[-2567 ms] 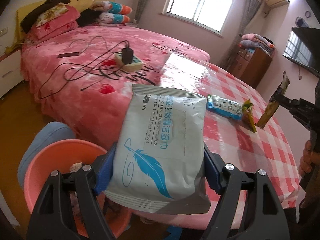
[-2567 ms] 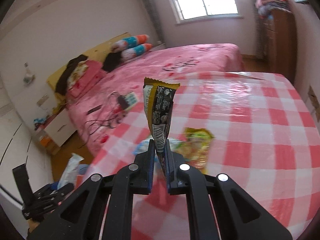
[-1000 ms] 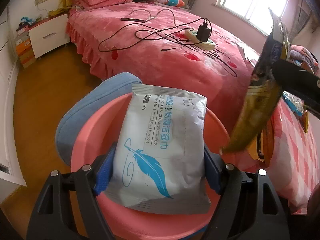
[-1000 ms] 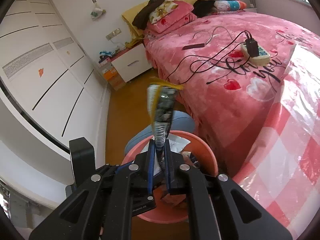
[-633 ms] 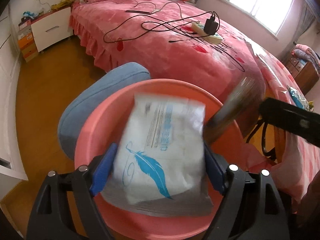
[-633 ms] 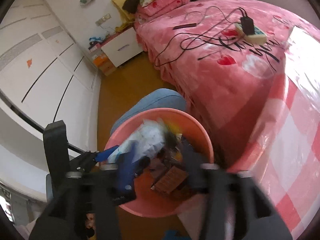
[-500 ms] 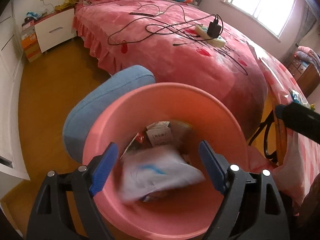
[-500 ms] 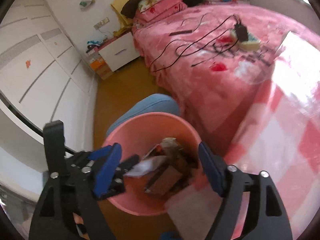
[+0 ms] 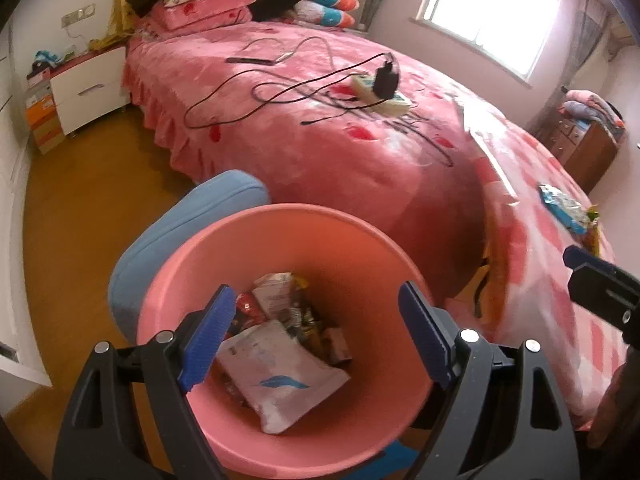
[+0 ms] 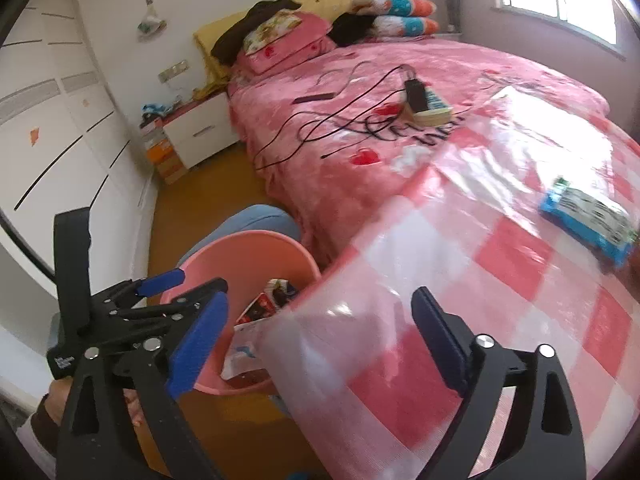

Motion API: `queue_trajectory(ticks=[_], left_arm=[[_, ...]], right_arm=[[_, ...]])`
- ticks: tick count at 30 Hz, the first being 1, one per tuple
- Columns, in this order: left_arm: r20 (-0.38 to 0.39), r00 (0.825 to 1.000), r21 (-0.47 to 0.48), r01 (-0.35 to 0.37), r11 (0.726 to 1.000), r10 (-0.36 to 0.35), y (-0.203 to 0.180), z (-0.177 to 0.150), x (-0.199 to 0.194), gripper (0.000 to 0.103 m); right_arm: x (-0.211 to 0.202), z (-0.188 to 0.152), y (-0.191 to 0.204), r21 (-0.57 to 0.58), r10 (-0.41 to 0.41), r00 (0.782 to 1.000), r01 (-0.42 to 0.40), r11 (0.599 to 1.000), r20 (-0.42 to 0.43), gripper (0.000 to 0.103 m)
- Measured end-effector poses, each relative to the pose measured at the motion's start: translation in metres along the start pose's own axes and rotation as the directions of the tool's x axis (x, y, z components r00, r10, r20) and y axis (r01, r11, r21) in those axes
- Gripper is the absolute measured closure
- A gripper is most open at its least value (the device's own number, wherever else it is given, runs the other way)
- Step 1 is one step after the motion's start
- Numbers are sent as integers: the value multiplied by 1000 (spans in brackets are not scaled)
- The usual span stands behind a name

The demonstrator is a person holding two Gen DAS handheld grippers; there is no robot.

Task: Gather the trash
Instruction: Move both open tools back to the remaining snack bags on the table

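Note:
A pink bin [image 9: 280, 232] stands on the floor beside the checked table. A white wipes pack [image 9: 280, 372] with a blue feather lies in it on other wrappers. My left gripper [image 9: 316, 336] hangs open above the bin, with nothing between its blue pads. My right gripper [image 10: 320, 340] is over the table's corner; its jaws are opening and hold nothing. In the right wrist view the left gripper [image 10: 160, 300] shows over the bin [image 10: 248, 248]. A blue wrapper [image 10: 588, 212] lies on the checked cloth [image 10: 500, 280]; the left wrist view shows this blue wrapper [image 9: 560, 204] beside a yellow-green one [image 9: 592, 216].
A blue padded stool [image 9: 184, 232] touches the bin's far left side. Behind is a pink bed [image 9: 320, 120] with cables and a power strip [image 9: 380, 92]. A white nightstand [image 9: 88, 84] and wardrobe doors [image 10: 52, 140] line the left; wooden floor [image 9: 100, 184] lies between.
My left gripper let go of the wipes pack, which dropped into the bin. My right gripper released the dark gold wrapper over the bin, opened wide and swung right over the table.

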State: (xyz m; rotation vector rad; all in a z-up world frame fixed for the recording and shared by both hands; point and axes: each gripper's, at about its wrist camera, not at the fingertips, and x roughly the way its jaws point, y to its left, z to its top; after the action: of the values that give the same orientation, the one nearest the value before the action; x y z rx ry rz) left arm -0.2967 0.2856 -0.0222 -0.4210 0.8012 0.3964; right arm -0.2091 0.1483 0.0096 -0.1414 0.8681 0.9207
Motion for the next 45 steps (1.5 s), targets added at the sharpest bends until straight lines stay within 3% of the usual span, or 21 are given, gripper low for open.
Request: queue_trajectory(ticks=[8,14,21,27,38,45], left_arm=[[74,997,95,31,995,-38,-39,2,-17,16],[109,992,163,46,986,-65,-69,1,-29,16],[58,995,235,63,970,-79,-112,9,-29,16],[-20,994,221,112,969,-110,-138,19,-22,16],[-45,989,260,150,954,-143,-188,24,-18,16],[-106,962,156,266,951,-251,-209,34,-4,16]], right_arm=[[-33,-10,-23,45,-83,995,81,996,54,5],[-51,-18,-52,133,-89,995,83,988,37,5],[-73,-26,-83,169,-118,993,113,979,19,5],[-90,-37,-115,219,-181,983,173,960,16,5],[-123,-55,-184,375,-243,969,211,903,39,5],[-141,-62,-226,464,-234,970,176,868,70,5]])
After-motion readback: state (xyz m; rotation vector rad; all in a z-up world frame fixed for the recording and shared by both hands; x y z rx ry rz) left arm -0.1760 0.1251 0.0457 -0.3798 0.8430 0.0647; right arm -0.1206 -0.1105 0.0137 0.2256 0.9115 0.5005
